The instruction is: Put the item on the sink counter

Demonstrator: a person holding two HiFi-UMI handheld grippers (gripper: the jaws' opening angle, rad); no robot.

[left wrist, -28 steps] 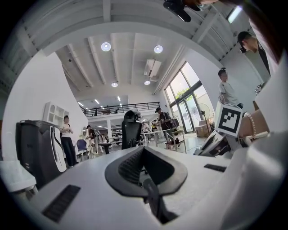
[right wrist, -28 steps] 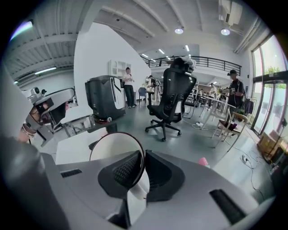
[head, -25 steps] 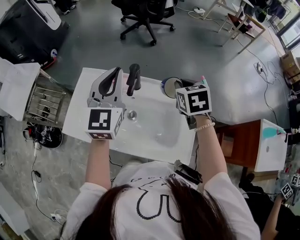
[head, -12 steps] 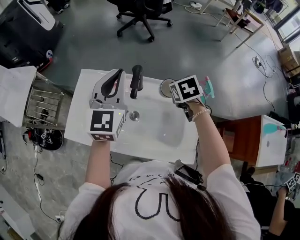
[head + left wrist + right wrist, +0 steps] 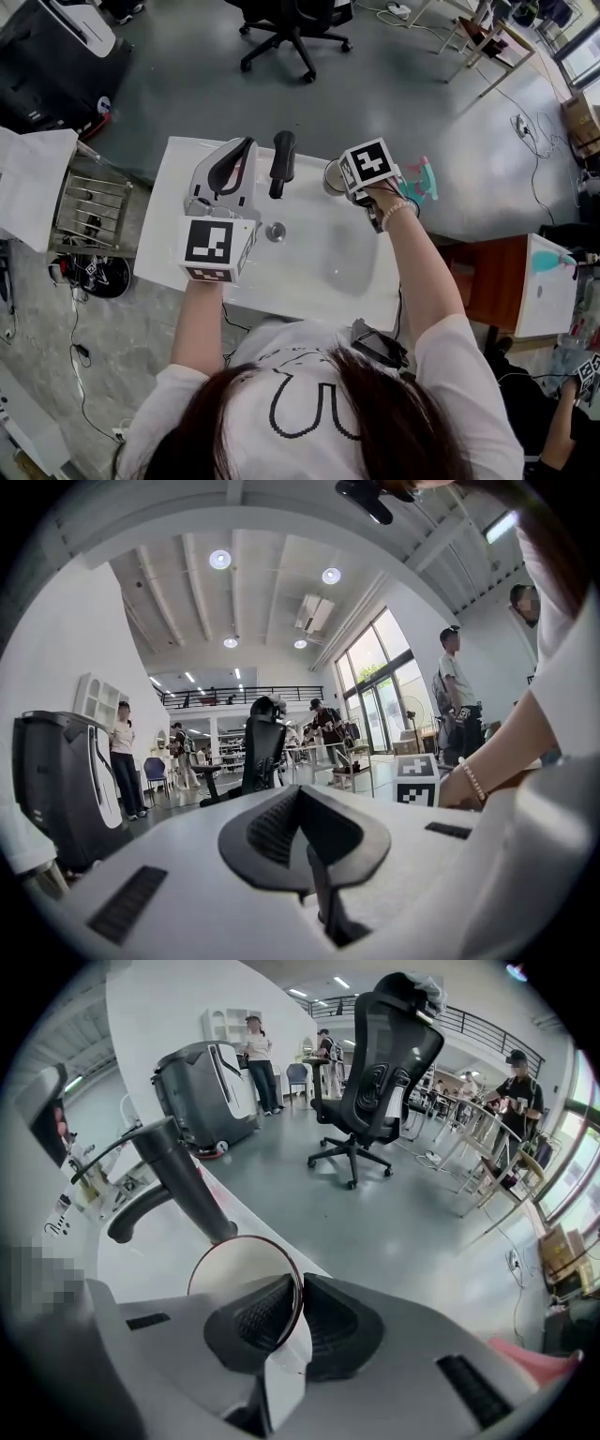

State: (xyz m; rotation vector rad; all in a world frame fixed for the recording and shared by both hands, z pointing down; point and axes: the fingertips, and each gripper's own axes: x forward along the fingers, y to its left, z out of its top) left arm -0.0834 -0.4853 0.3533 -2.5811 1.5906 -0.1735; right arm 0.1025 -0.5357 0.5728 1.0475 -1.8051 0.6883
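A white cup with a dark rim [image 5: 242, 1277] is pinched at its rim between the pads of my right gripper [image 5: 298, 1309], which is shut on it. In the head view the cup [image 5: 331, 175] hangs over the back rim of the white sink counter [image 5: 173, 192], just right of the black faucet [image 5: 281, 161]. My right gripper [image 5: 343, 178] reaches in from the right. My left gripper [image 5: 230, 167] hovers over the counter left of the faucet, its dark pads [image 5: 305, 829] shut together with nothing between them.
The basin with its drain [image 5: 276, 232] lies below both grippers. A wire rack [image 5: 89, 202] stands left of the counter, a wooden cabinet [image 5: 483, 281] to its right. A black office chair [image 5: 291, 28] and a dark machine [image 5: 56, 52] stand on the floor behind.
My right gripper has carried the cup back and left, from over the basin's right side to the back rim beside the faucet. The left gripper has hardly moved.
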